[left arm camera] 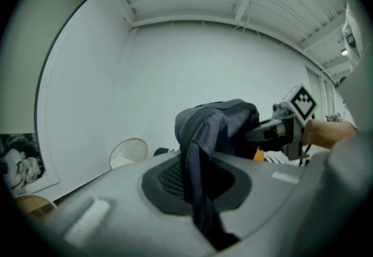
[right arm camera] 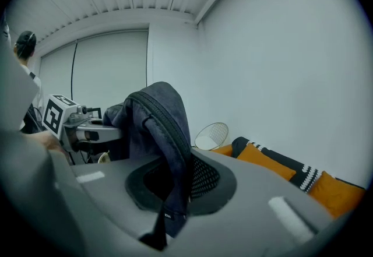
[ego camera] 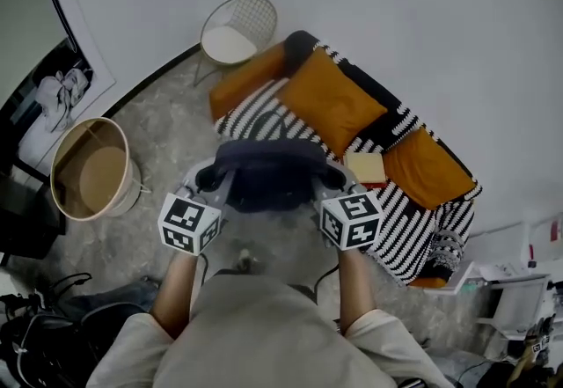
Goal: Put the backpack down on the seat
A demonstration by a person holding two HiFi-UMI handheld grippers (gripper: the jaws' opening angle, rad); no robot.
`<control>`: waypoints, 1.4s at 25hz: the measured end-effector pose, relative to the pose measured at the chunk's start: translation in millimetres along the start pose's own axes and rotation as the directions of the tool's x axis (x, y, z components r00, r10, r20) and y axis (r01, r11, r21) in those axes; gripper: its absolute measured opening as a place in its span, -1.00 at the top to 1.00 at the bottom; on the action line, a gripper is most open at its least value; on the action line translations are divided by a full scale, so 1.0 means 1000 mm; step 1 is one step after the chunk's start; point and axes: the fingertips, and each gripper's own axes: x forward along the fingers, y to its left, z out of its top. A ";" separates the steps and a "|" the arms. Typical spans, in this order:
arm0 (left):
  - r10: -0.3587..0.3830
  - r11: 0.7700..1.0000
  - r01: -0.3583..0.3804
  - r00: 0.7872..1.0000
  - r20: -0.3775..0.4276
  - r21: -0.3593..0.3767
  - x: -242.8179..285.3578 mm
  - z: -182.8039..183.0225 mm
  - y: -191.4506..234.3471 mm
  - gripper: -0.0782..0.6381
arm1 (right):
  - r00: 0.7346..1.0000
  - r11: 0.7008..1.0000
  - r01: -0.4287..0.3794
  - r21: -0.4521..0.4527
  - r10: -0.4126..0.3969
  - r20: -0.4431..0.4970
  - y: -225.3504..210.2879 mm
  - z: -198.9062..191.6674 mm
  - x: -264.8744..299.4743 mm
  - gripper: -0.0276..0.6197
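A dark blue backpack (ego camera: 268,171) hangs in the air between my two grippers, just in front of a black-and-white striped sofa (ego camera: 255,118) with orange cushions (ego camera: 330,100). In the head view my left gripper (ego camera: 211,177) holds its left side and my right gripper (ego camera: 332,177) its right side. In the left gripper view the jaws are shut on a blue strap (left arm camera: 195,186) that runs up to the backpack (left arm camera: 218,127). The right gripper view shows those jaws shut on another strap (right arm camera: 172,189) of the backpack (right arm camera: 154,122), with the sofa (right arm camera: 280,168) beyond.
A round wire-frame table (ego camera: 237,30) stands left of the sofa. A round wooden basket (ego camera: 92,171) and a framed picture (ego camera: 57,100) are at the left. Bags and cables (ego camera: 53,325) lie at lower left. A pale flat item (ego camera: 365,168) rests on the sofa seat.
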 end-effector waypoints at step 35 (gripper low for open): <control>0.082 0.990 -0.096 0.988 -0.130 -0.101 0.245 -0.024 0.179 0.73 | 0.988 0.992 -0.119 0.033 0.121 -0.097 -0.172 0.029 0.257 0.84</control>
